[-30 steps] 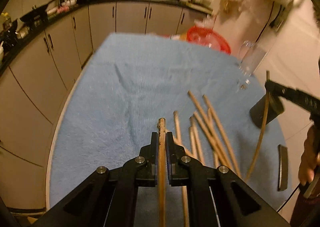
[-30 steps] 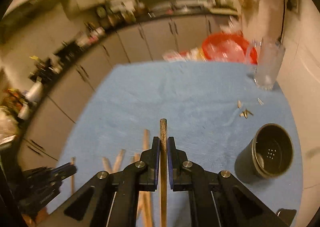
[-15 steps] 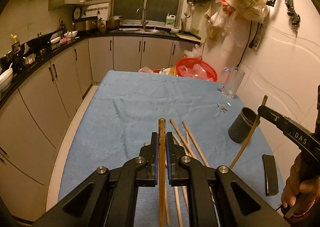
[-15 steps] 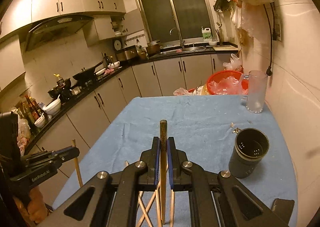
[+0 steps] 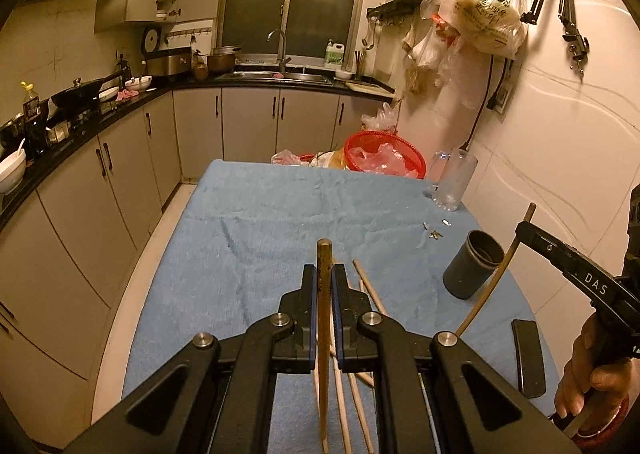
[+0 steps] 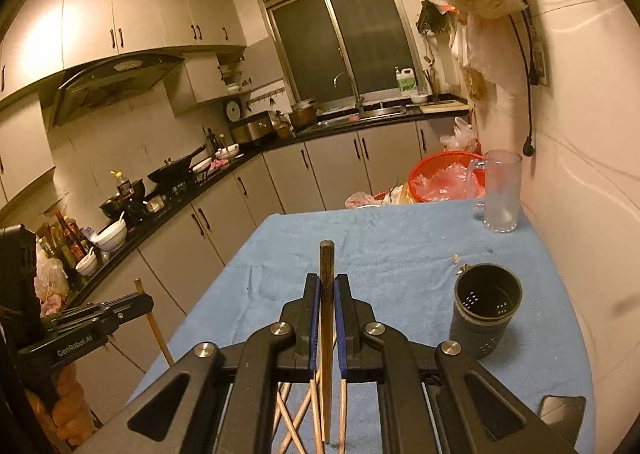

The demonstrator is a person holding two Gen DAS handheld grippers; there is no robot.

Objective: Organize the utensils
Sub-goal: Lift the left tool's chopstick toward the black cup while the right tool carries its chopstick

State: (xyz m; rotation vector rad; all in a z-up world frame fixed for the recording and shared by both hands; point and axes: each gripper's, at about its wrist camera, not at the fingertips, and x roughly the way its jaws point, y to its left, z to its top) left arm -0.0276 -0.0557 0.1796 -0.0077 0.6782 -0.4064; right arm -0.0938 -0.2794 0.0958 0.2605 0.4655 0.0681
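Chopsticks clamped in both my left gripper and right gripper; I'd drop each tip-first, upright, into the cup.

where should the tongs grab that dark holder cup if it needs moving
The holder cup stands upright with its mouth open and nothing visible inside, so I'd come from straight above and pinch one wall at the rim, one finger inside. Its body looks wide for a side grasp. Both tongs hold chopsticks now.

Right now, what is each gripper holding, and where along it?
Left gripper and right gripper each clamp one chopstick near its upper end.
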